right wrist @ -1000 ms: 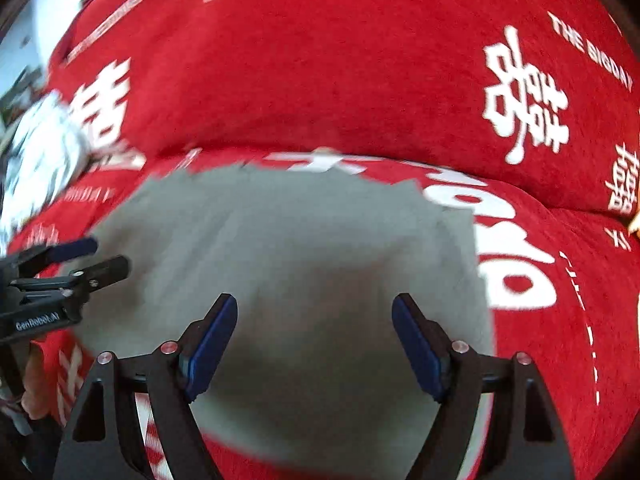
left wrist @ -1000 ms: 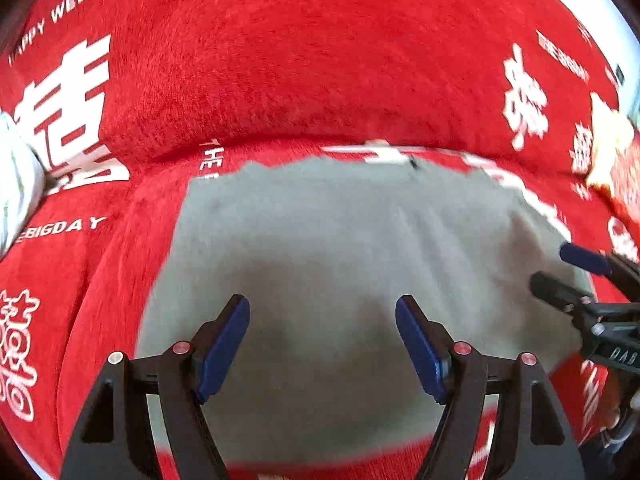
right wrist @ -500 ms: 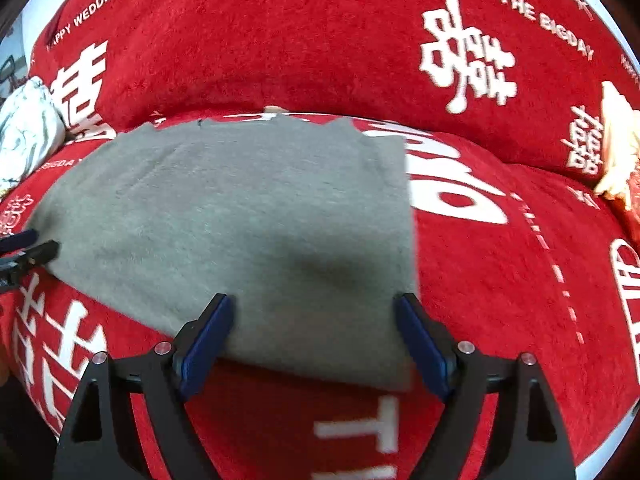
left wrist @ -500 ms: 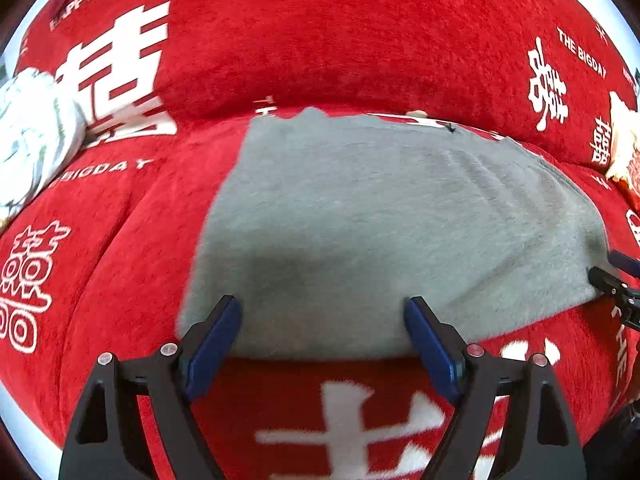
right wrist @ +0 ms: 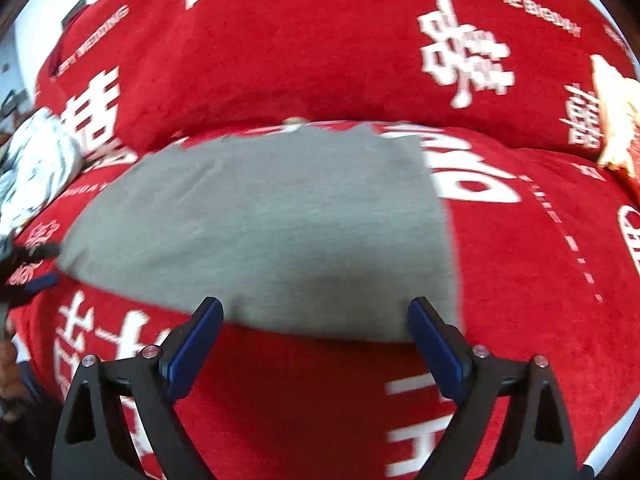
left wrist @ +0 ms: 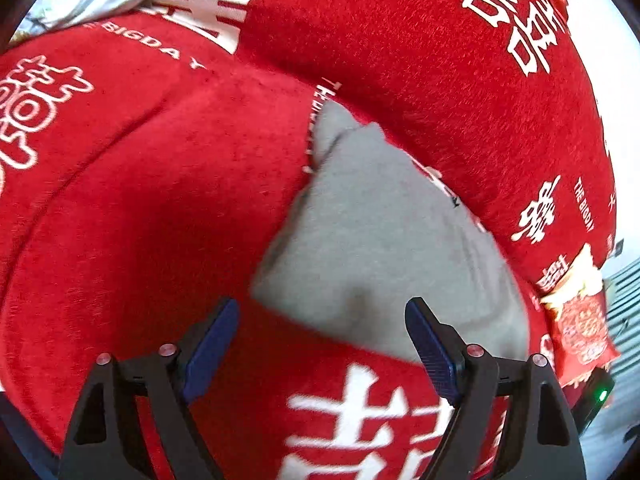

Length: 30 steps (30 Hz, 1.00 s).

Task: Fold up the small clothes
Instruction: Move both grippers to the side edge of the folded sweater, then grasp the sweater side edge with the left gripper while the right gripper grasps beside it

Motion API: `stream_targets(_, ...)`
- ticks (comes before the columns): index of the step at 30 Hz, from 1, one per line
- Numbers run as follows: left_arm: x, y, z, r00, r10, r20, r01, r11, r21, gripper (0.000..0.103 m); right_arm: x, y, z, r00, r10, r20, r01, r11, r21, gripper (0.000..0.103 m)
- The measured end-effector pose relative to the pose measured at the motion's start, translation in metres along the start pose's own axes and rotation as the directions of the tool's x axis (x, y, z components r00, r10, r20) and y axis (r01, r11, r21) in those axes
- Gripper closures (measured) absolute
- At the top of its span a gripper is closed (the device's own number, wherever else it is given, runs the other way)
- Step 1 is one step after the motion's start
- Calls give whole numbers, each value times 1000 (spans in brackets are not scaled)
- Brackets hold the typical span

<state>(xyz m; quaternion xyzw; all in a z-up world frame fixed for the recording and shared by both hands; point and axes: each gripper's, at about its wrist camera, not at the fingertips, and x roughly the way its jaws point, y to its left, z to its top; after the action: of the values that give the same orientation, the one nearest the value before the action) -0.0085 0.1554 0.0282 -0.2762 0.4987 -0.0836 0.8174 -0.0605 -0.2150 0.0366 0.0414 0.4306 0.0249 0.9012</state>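
"THE BIGDAY" on red sofa cover (right wrist: 532, 8)

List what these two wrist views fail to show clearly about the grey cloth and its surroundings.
- Cloth: its kind; left view blurs its near edge.
- Left gripper: right view's edge cuts it off, so its fingers barely show.
- Snack bag: print too small.
- White bundle: crumpled, at the edge; unidentifiable.

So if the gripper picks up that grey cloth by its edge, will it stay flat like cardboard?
Probably not. The grey cloth lies draped over the curved red cushion, so it would likely sag. It looks thin, so probably light.
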Motion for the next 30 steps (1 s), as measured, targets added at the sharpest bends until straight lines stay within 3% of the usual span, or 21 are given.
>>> stream_targets(3, 14, -5, 10, 1000, -28, 8, 28, 999, -25, 18, 0, 20, -1, 1000, 11, 3, -10, 998, -56, 8)
stream_targets(4, 19, -5, 15, 999, -44, 15, 45, 998, -38, 27, -1, 23, -2, 1000, 11, 4, -11, 998, -67, 8)
stream_targets(5, 23, -4, 18, 998, -61, 10, 62, 997, -51, 48, -1, 28, -1, 1000, 15, 4, -14, 997, -81, 8)
stream_targets(7, 36, 3, 24, 993, -114, -35, 110, 989, -100, 72, -2, 33, 2, 1000, 16, 4, -16, 995, -97, 8)
stream_targets(8, 40, 6, 24, 989, -144, -45, 138, 983, -122, 75, -2, 36, 5, 1000, 17, 4, -17, 994, -104, 8)
stream_targets(13, 42, 11, 24, 981, -192, -14, 187, 971, -146, 82, 5, 53, 37, 999, 40, 5, -39, 989, -140, 8)
stream_targets(17, 39, 6, 22, 986, -167, 6, 167, 980, -104, 83, 28, 81, 83, 990, 134, -47, -139, 980, -144, 8)
stream_targets(23, 34, -2, 17, 994, -108, 31, 108, 994, -6, 83, 108, 153, 152, 955, 213, -206, -246, 957, -151, 8)
stream_targets(28, 31, -8, 13, 995, -77, 60, 73, 995, 75, 83, 171, 219, 177, 918, 205, -339, -281, 941, -190, 8)
stream_targets(30, 31, -6, 12, 994, -86, 66, 81, 994, 80, 83, 184, 238, 179, 913, 194, -360, -280, 938, -204, 8)
